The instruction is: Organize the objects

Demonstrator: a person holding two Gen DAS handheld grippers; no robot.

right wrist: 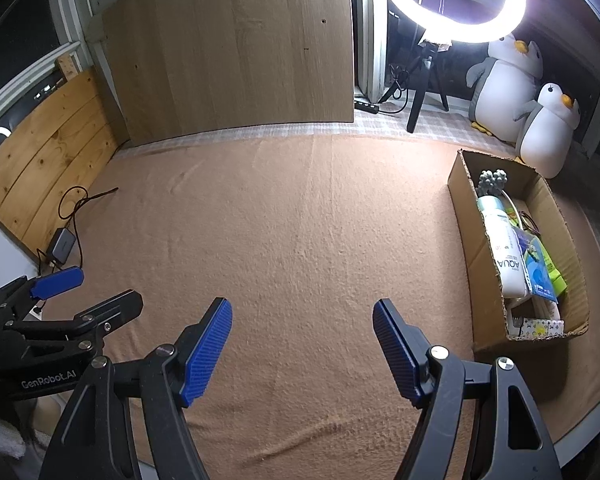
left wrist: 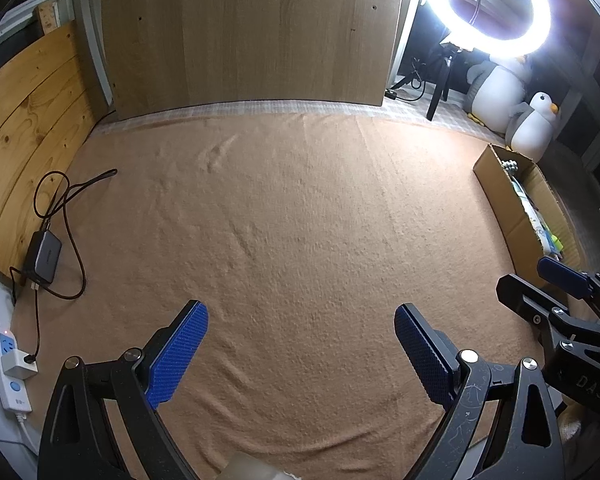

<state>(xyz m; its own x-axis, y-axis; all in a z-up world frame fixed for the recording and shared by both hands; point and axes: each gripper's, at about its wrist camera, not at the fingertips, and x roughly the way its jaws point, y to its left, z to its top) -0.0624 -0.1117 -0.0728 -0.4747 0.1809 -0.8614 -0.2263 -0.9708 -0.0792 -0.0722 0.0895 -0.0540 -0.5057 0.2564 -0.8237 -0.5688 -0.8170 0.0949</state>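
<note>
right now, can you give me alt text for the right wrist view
Open blue-padded right tongs hover empty over a tan felt blanket. To the right, an open brown cardboard box holds a white AQUA bottle and packets. Two plush white penguins and a glowing ring light stand behind.

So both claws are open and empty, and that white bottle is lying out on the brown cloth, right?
Not quite. The bottle lies inside the cardboard box, not on the cloth; the right wrist view shows it. The rest holds: the left claw and right claw are open and empty.
</note>
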